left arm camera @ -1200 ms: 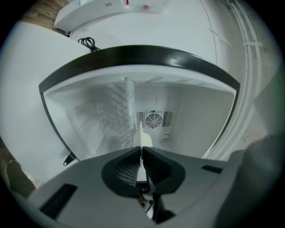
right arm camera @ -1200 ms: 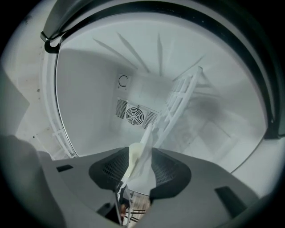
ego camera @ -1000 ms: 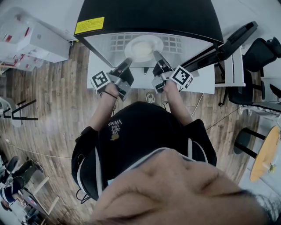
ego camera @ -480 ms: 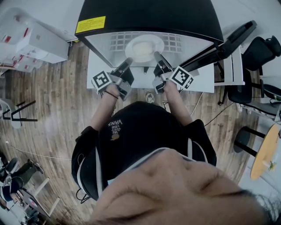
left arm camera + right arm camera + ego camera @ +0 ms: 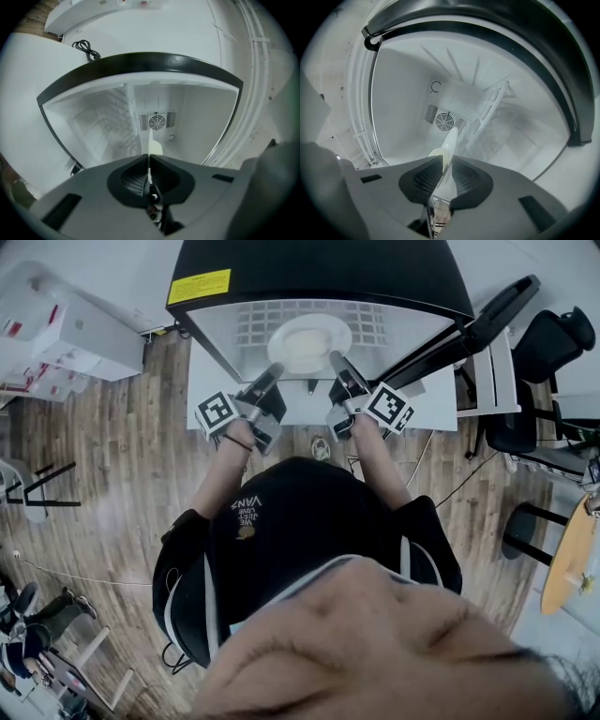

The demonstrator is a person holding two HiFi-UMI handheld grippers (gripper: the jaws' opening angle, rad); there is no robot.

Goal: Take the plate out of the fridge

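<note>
A white plate lies on the wire shelf inside the open black fridge. My left gripper reaches in from the front left and is shut on the plate's near rim, seen edge-on as the plate between the pads of my left gripper. My right gripper comes from the front right. Its jaws have just been closing, and they pinch the plate where it runs into my right gripper.
The fridge door hangs open to the right. Behind the plate is the fan grille in the back wall. Black chairs and a round wooden table stand at right, white boxes at left.
</note>
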